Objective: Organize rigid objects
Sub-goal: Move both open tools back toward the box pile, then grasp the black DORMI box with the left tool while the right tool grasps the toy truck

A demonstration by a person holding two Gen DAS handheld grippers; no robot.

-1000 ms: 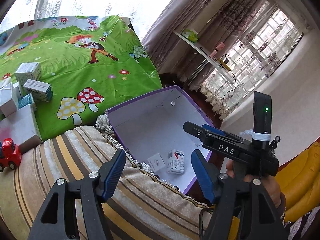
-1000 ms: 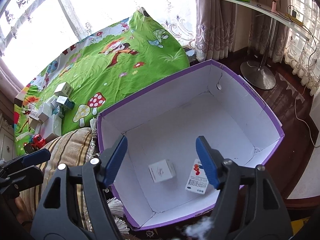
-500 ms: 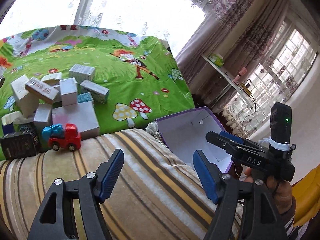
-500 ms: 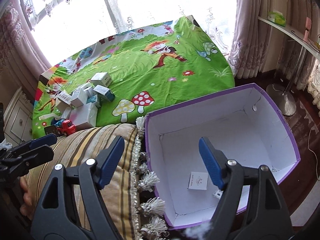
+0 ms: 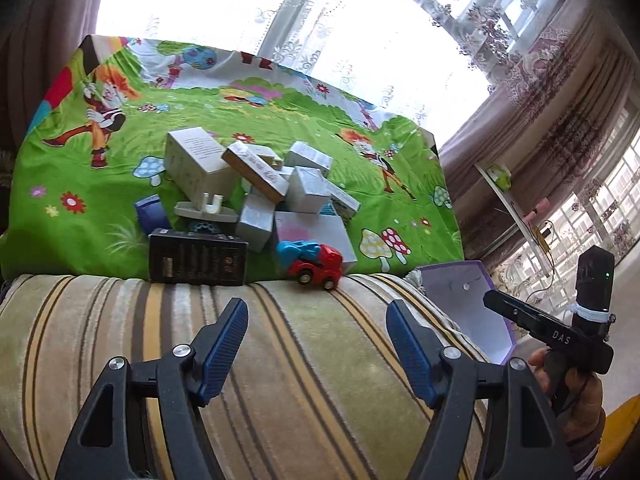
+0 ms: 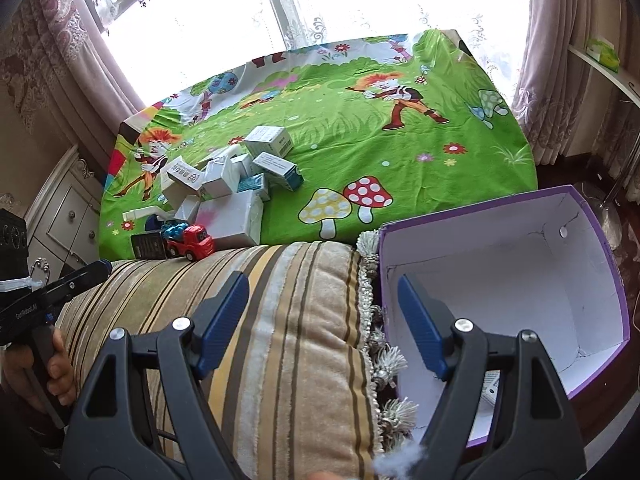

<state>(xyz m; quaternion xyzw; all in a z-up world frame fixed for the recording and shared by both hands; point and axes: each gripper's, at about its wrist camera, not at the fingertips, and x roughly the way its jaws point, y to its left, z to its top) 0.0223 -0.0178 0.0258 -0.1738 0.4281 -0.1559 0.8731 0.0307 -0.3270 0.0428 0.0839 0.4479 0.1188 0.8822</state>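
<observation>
A: From the left wrist camera, the left gripper [image 5: 316, 334] hangs over the striped cushion [image 5: 280, 360], jaws wide and nothing between them. Ahead, the pile of small boxes [image 5: 256, 184] sits on the green cartoon cloth [image 5: 120, 184], with the red toy truck [image 5: 314, 262] and a black box [image 5: 198, 256] right at the cushion's edge. The right gripper shows at the far right, in front of the purple box [image 5: 468, 312].

B: Risk there?

A: The boxes lean on one another. I'd guess that pulling a lower one topples the rest, and the truck could roll off the cushion's slope.

B: And the right wrist camera?

A: The right gripper [image 6: 324, 312] is also spread wide and empty, straddling the cushion's tasselled fringe [image 6: 376, 312] and the purple box's near wall. Something white lies in the box's bottom corner, mostly hidden behind a finger.

B: Hazard?

A: A finger might snag the tassels or knock the box wall, shifting the box away from the cushion.
</observation>
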